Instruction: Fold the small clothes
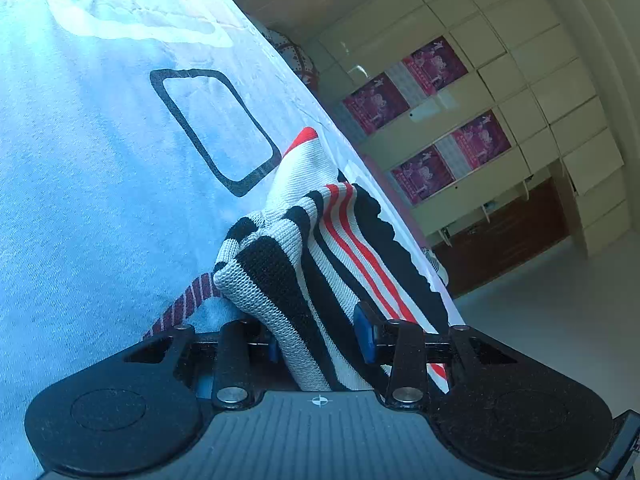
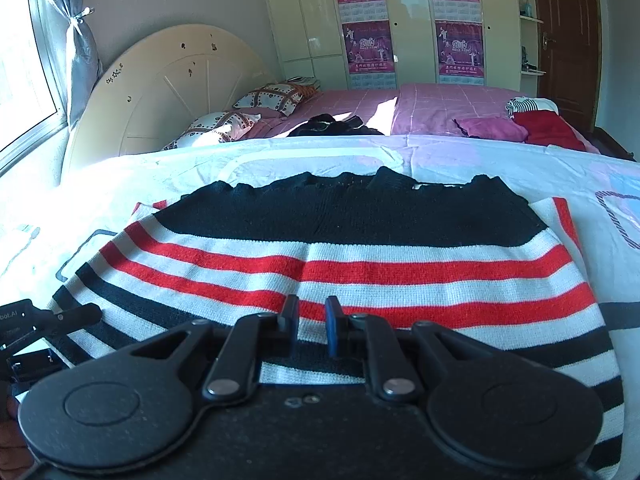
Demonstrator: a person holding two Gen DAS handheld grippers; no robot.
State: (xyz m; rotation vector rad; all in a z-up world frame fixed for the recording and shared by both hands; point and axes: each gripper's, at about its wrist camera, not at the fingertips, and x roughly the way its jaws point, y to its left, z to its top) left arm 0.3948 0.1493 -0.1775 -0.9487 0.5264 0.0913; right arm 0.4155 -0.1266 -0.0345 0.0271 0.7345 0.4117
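A knit sweater (image 2: 340, 248) with black, white and red stripes lies spread on a pale sheet (image 2: 120, 176). My right gripper (image 2: 312, 314) sits low over its near edge, jaws nearly closed with a narrow gap, nothing clearly held. In the left wrist view my left gripper (image 1: 320, 340) is shut on a bunched edge of the sweater (image 1: 304, 248), lifted off the sheet (image 1: 80, 200). The left gripper also shows at the left edge of the right wrist view (image 2: 48, 320).
A pink bed (image 2: 440, 108) behind holds pillows (image 2: 268, 98), dark clothes (image 2: 332, 124), and pink and red garments (image 2: 520, 126). A round headboard (image 2: 168, 84), wardrobe with posters (image 2: 400, 20) and window (image 2: 20, 60) stand around. A black printed rectangle (image 1: 212, 128) marks the sheet.
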